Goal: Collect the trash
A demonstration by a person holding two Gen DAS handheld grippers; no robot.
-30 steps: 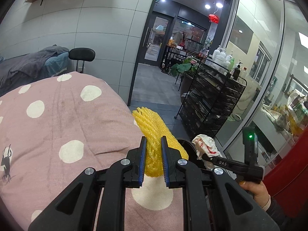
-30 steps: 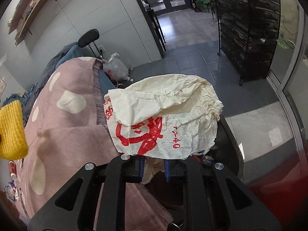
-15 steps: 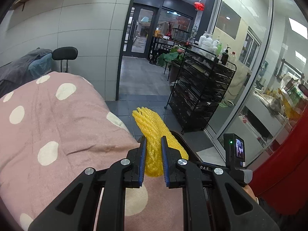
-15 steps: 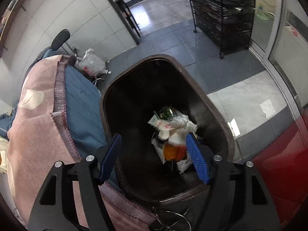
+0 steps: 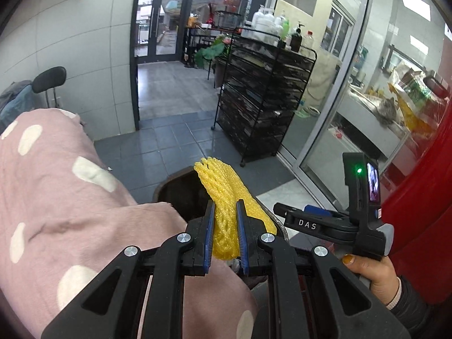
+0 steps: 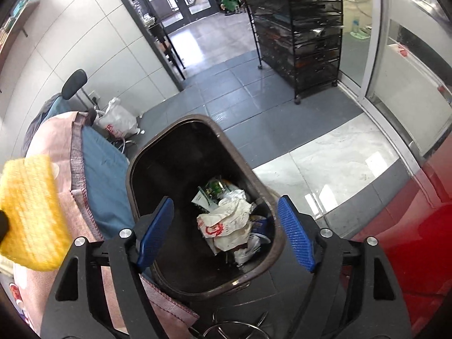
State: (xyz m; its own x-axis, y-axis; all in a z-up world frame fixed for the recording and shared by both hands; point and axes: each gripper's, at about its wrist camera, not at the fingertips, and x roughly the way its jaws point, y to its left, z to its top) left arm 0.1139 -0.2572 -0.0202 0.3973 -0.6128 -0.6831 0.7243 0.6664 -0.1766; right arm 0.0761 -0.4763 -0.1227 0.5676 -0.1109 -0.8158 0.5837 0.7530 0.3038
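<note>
We find the left gripper pinching a yellow foam net between its blue pads, the net standing up past the fingertips. It sits above the edge of a pink dotted blanket, just beside the dark mouth of the bin.

We find the right gripper above the same bin, its jaws spread and opening, with nothing pressed between the pads. Directly below, on the bin floor, lies a crumpled white paper bag with red print among other wrappers. In the right wrist view the foam net shows blurred at the left edge, over the blanket. The person's hand grips the right tool's handle.
</note>
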